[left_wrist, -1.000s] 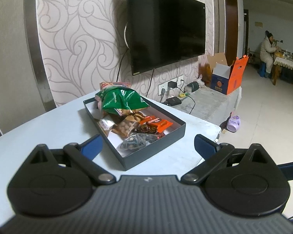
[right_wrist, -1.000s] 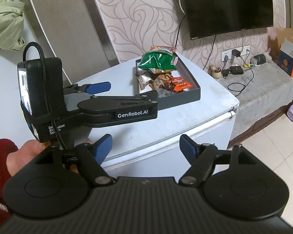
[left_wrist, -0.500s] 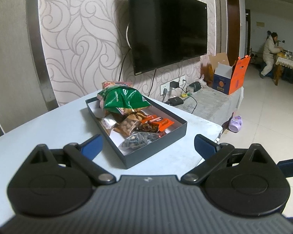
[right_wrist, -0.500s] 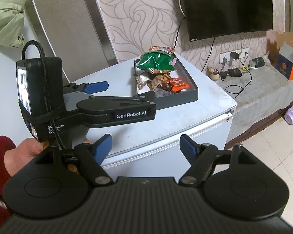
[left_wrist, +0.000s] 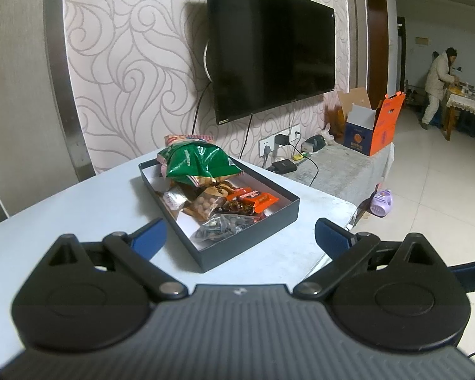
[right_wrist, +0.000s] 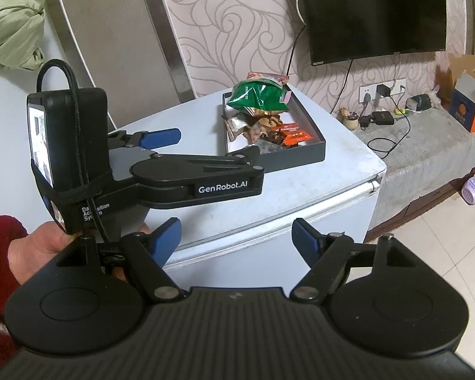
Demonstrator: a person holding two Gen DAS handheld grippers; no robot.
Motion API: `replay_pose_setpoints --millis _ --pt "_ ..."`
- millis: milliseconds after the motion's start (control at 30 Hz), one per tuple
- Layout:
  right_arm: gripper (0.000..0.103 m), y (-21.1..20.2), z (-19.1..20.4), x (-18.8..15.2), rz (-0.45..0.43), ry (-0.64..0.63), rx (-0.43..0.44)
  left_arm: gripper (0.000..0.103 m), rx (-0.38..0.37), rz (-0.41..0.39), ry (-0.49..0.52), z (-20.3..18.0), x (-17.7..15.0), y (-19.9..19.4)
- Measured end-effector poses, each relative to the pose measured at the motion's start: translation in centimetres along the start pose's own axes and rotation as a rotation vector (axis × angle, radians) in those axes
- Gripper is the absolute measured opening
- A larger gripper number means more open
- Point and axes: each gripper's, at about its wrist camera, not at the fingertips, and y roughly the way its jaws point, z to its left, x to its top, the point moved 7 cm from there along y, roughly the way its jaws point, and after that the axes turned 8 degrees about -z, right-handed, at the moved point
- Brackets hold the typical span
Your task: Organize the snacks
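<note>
Left gripper (left_wrist: 237,237) jaws wide, nothing between them, hovering over the near part of the white tabletop (left_wrist: 79,202); right gripper (right_wrist: 236,240) also spread wide and empty, held off the table's front edge with floor below it; the left unit shows in the right view at 10 o'clock, a hand (right_wrist: 38,250) in a red sleeve gripping it; task items sit in the dark tray (left_wrist: 247,243) at 12 o'clock of the left claw, near but not touching; green chip bag (left_wrist: 199,161) piled at the tray's far end, overhanging the rim; orange wrappers (left_wrist: 253,199) toward the 2 o'clock wall; clear bag of dark pieces (left_wrist: 224,226) at the near corner; bag of round nuts (left_wrist: 205,205) mid-tray; risks, my judgement: crinkly bags overlap, so a pinch on one may drag a neighbour or tip the green bag over the wall; a low approach could knock the near rim and slide the light tray toward the table edge at 3 o'clock, which drops straight to floor; both claws are close together, so crossing paths could clash; room: bare tabletop at 9 to 11 o'clock of the tray is the free space; wall and TV (left_wrist: 269,63) behind it close off 12 o'clock.
</note>
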Motion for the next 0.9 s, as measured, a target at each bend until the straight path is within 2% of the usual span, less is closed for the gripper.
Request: replay_pose_setpoints --millis 700,800,900 --pt "0.083 0.2 -0.5 -0.4 0.01 0.004 0.006 0.102 -0.004 0.016 0.013 -0.9 0.0 0.4" --pt "0.084 0.2 -0.7 -0.5 0.011 0.007 0.008 0.101 0.031 0.02 0.046 -1.0 -0.1 0.6" --pt "0.084 0.2 -0.9 -0.5 0.013 0.011 0.008 0.1 0.036 0.016 0.045 -1.1 -0.1 0.7"
